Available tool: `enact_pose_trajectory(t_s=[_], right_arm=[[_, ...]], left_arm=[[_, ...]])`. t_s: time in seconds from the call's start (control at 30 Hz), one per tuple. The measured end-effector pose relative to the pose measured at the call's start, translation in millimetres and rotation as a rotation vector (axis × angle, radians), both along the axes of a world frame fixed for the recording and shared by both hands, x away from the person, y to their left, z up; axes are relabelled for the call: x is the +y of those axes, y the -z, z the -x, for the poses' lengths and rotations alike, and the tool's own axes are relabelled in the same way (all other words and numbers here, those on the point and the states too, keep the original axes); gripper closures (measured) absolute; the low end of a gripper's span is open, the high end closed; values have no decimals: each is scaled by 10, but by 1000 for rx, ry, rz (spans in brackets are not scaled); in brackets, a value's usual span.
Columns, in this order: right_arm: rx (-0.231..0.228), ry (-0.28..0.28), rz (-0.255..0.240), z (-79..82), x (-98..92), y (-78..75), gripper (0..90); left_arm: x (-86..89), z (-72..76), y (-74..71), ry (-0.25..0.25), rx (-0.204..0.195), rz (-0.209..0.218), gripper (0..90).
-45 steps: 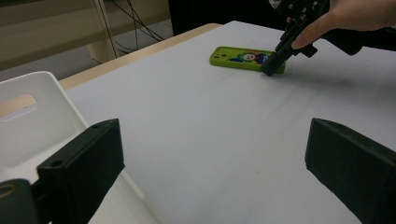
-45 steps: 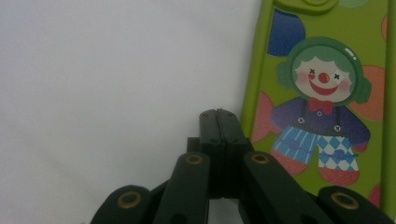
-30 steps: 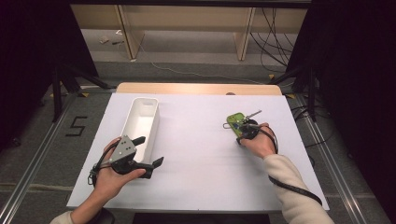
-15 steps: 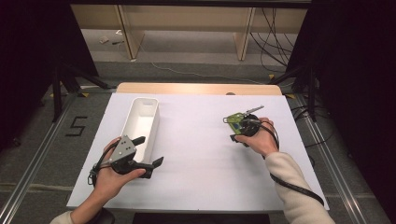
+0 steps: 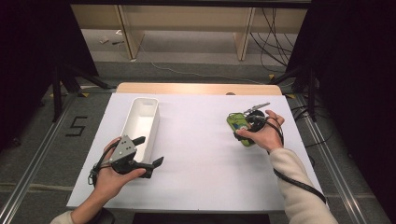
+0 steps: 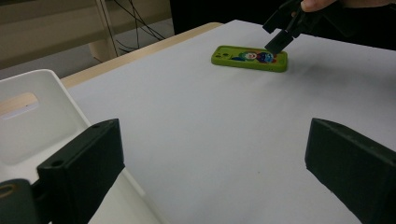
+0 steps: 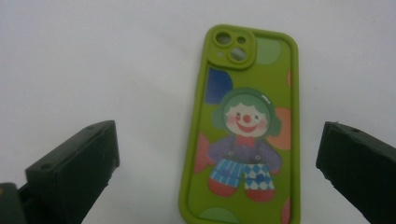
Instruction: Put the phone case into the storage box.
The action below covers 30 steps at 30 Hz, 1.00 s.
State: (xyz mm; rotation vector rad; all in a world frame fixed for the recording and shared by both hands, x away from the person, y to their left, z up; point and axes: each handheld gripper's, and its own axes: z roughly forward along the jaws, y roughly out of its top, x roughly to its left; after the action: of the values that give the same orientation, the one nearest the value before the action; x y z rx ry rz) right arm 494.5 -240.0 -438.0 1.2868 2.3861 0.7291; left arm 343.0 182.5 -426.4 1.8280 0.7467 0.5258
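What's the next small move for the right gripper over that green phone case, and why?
Probably lower the right gripper and shift slightly sideways: its jaws are wide open above the green phone case, which lies flat on the white table and sits off-centre between them.

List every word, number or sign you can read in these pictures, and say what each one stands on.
"5": marked in black on the grey floor left of the table, seen in the high view.
The green phone case carries a clown picture and coloured spots, with no lettering.
The white bin shows no label or print.
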Motion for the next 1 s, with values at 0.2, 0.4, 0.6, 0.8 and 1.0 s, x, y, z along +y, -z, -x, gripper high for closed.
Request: enact_pose_trajectory(t_s=[0.2, 0.4, 0.6, 0.8, 1.0], right_arm=[[12, 16, 20, -111, -61, -12, 4], [43, 29, 50, -239, -53, -3, 4], [99, 33, 91, -314, -4, 102, 4], [131, 28, 129, -308, 7, 165, 4], [163, 35, 153, -310, 4, 189, 7]], left_arm=[[0, -5, 1, -1, 1, -1, 37], [4, -2, -3, -1, -1, 1, 37], [9, -2, -3, 0, -2, 2, 37], [4, -2, -1, 0, 0, 3, 37], [-2, 0, -2, 1, 0, 2, 37]])
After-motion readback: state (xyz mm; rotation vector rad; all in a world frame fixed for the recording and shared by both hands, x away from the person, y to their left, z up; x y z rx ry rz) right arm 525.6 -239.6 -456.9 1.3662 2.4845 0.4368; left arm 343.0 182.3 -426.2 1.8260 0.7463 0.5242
